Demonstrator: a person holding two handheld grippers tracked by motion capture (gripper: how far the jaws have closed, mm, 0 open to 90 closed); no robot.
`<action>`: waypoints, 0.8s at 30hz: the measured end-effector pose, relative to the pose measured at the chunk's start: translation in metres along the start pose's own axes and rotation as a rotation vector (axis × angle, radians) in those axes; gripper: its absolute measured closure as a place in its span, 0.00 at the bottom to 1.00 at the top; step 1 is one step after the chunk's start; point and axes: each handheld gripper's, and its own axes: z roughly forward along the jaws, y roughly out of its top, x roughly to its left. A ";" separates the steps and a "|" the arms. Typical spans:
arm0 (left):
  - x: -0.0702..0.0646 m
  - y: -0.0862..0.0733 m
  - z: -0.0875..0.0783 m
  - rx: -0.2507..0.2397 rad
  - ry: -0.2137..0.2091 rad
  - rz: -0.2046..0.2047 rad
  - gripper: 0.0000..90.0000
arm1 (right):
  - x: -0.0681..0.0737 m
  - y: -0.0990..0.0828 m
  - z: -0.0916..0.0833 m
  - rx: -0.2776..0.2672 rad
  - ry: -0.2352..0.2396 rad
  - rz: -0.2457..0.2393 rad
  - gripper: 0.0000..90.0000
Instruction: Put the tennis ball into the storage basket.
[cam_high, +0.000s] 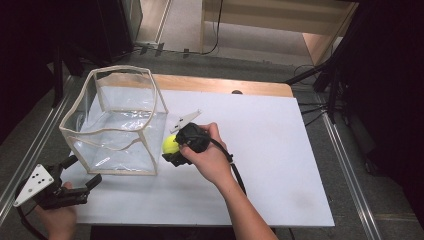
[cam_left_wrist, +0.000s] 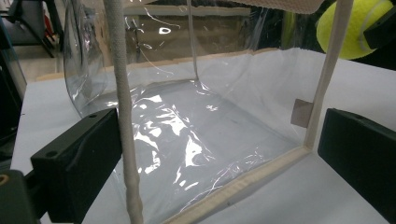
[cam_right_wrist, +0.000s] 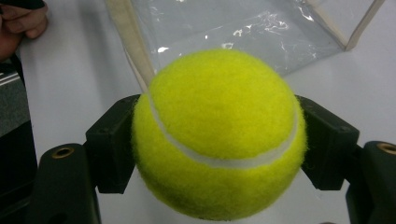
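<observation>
- Ball (cam_right_wrist: 218, 135) clamped between the jaws of the right gripper (cam_high: 176, 152), one jaw on each flank, just beside the bag's (cam_high: 117, 122) near right corner, low over the table (cam_high: 280, 150).
- Looks light and springy, with a felt nap that should grip well; probably safe under a firm squeeze, taken across the middle as now.
- Left gripper (cam_high: 75, 180) released, jaws spread wide at the bag's near left corner, one on either side of a trim strip (cam_left_wrist: 122, 112); no contact made out.
- Bag clear, thin and floppy, walls creased and sagging; likely to buckle if pushed, so best taken by the stiffer cream trim.
- Hard to tell whether the ball touches the table: underside cut off in the right gripper view, shaded in the high view.
- Ball half hidden behind a trim strip in the left gripper view.
</observation>
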 end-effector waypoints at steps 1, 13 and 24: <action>0.000 0.000 0.000 0.000 0.000 0.000 0.00 | 0.000 0.001 -0.001 -0.002 -0.002 0.004 0.26; 0.000 0.000 0.000 0.001 -0.001 -0.001 0.00 | 0.000 0.017 -0.014 -0.030 0.009 -0.007 0.26; 0.000 0.000 0.000 -0.001 -0.002 -0.004 0.00 | -0.001 0.032 -0.026 -0.047 0.006 -0.015 0.26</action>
